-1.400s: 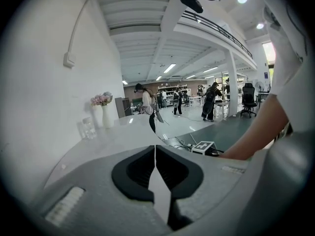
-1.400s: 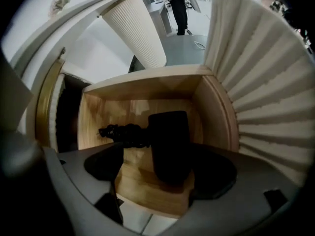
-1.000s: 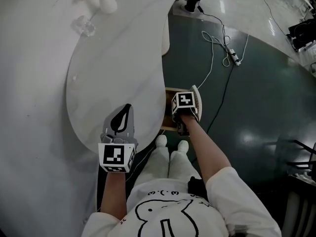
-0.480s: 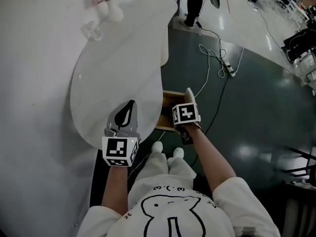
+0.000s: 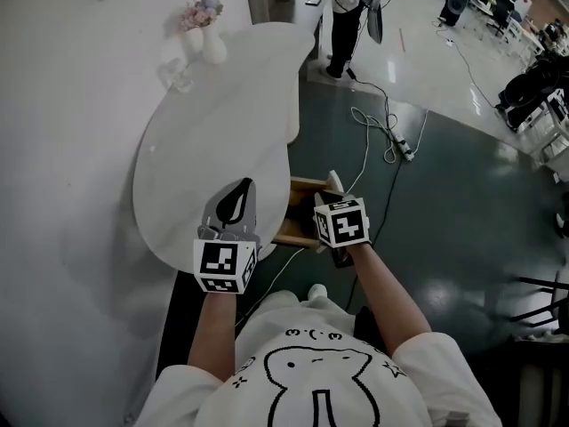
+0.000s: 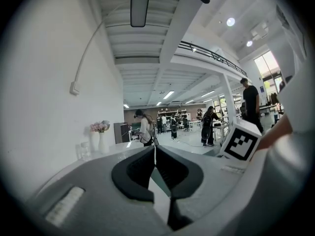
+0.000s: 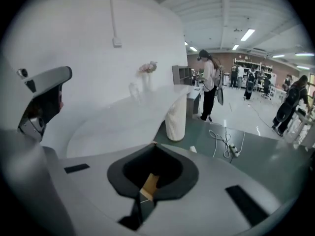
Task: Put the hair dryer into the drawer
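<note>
The wooden drawer stands pulled out from under the white table, with a white front panel at its outer end. No hair dryer shows in any view, and most of the drawer's inside is hidden behind my right hand. My right gripper hangs above the drawer, shut and empty; its marker cube covers it in the head view. A strip of the drawer's wood shows under its jaws. My left gripper is shut on nothing over the table's near edge, its fingertips touching.
A vase of flowers and a glass stand at the table's far end. A ribbed pedestal carries the table. A power strip with a looped cable lies on the dark floor. People stand farther back.
Both grippers have risen toward the camera. The right one came up off the drawer, and the left one lifted over the table's edge. The head view has tilted up toward the room.
</note>
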Demonstrator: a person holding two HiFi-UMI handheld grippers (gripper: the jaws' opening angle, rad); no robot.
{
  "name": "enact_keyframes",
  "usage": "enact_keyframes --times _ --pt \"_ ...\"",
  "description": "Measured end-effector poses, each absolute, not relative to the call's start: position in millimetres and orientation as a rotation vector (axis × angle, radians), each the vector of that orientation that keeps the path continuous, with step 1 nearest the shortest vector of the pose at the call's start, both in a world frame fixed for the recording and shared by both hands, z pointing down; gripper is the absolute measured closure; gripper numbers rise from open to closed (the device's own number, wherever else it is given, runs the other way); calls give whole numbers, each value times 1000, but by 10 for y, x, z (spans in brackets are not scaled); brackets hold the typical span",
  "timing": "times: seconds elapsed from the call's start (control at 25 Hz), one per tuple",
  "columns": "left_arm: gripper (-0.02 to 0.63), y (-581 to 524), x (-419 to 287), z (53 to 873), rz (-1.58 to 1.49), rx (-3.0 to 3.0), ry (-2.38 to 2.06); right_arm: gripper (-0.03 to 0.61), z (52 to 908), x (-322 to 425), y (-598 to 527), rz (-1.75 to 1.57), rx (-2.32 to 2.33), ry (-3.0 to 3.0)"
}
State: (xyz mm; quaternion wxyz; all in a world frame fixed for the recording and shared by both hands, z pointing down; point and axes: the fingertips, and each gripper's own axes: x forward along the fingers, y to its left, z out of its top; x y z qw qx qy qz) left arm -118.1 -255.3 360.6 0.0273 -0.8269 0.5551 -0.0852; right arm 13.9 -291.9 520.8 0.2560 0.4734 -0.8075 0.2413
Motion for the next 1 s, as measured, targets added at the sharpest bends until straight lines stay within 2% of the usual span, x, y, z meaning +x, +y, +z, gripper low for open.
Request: enact_keyframes --times 0.36,0.72,1.0 --pt "595 -2482 -1319 3141 -145 -2527 1628 578 4341 93 -2734 547 1428 -2422" --pt "595 -2460 -1382 2727 -28 -2486 1559 578 3369 125 -2444 221 1526 -2620" --pt "595 -2451 -1397 2514 37 -2467 1520 579 2833 449 -2232 22 1737 -2628"
